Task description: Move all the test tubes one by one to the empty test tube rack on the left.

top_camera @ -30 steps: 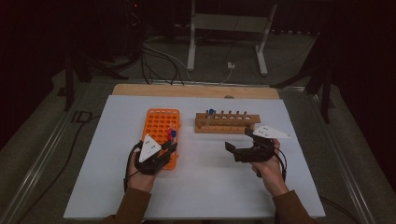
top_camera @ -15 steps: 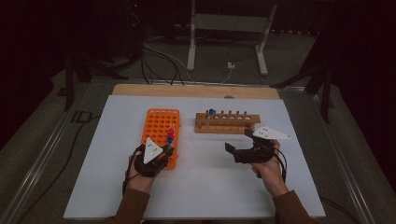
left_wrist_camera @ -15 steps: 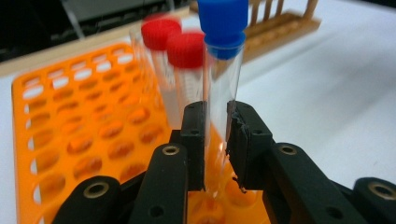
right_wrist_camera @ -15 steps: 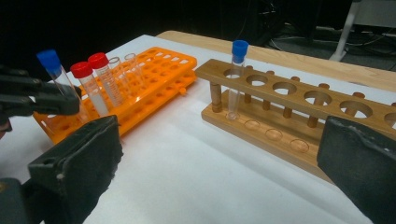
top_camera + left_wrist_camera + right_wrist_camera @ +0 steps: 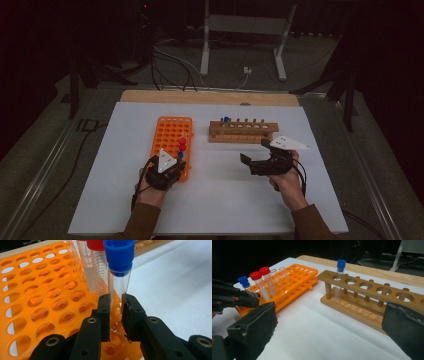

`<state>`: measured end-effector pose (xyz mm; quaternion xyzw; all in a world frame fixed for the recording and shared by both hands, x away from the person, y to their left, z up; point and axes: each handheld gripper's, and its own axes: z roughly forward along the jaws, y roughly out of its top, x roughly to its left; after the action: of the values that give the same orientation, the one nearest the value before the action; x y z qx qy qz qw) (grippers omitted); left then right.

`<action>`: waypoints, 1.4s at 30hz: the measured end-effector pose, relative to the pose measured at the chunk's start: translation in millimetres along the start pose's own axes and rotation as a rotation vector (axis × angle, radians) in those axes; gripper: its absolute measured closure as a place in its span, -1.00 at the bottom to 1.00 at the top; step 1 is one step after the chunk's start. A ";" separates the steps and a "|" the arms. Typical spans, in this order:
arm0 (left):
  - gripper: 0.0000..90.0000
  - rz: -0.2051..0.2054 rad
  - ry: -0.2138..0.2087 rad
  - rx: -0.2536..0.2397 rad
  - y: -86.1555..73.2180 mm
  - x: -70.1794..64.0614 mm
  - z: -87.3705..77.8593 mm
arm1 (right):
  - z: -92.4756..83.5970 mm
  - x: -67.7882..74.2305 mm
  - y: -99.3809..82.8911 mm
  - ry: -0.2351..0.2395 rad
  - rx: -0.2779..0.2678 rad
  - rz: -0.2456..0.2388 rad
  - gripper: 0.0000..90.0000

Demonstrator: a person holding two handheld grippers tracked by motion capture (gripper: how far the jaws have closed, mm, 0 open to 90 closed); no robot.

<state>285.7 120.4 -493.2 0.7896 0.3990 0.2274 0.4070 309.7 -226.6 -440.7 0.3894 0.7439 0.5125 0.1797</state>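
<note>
The left hand-held gripper (image 5: pixel 115 315) is clamping its two black jaws on the clear body of a blue-capped tube (image 5: pixel 118 280), gripping it low down, well under the cap. That tube is standing upright in a hole at the near right edge of the orange rack (image 5: pixel 37 300), its rounded bottom showing between the jaws just above the rack's top plate. Two red-capped tubes (image 5: pixel 96 267) are standing just behind it in the same rack, one of them holding a whitish liquid. In the high view the left hand-held gripper (image 5: pixel 172 167) is sitting at the near end of the orange rack (image 5: pixel 170 132), which is lying on the white counter (image 5: pixel 225 200) left of centre. The right hand-held gripper (image 5: pixel 254 152) is hovering over bare counter, near the front of the wooden rack (image 5: pixel 242 132) and well apart from the orange one, with its jaws standing wide apart and nothing between them. From the right gripper view, a second blue-capped tube (image 5: pixel 339 280) is standing upright in the end hole of the wooden rack (image 5: pixel 372 297), whose other holes are standing vacant.
</note>
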 end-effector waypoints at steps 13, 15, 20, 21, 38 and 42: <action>0.06 -0.070 -0.029 -0.070 -1.9 8.2 -14.4 | 2.7 1.0 -1.1 0.000 0.007 -0.001 -1.00; -0.06 -0.085 -0.036 -0.092 -1.3 10.6 -18.2 | 3.1 0.7 -0.7 -0.002 0.006 -0.004 -1.00; -0.36 -0.130 -0.035 -0.138 -2.0 18.8 -25.8 | 5.4 0.1 2.0 -0.009 0.002 -0.001 -1.00; -0.43 -0.144 -0.025 -0.147 -1.9 19.7 -26.9 | 6.4 0.2 2.9 -0.010 0.002 -0.001 -1.00; -0.99 -0.206 0.023 -0.175 -3.6 32.1 -32.9 | 50.4 4.9 36.7 -0.007 0.049 -0.067 -1.00; -0.99 -0.213 0.034 -0.178 -3.6 32.2 -32.4 | 66.2 -0.4 40.1 -0.022 0.071 -0.067 -0.92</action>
<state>280.5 162.9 -476.8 0.6995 0.4655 0.2311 0.4904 369.8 -178.8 -431.8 0.3759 0.7722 0.4753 0.1909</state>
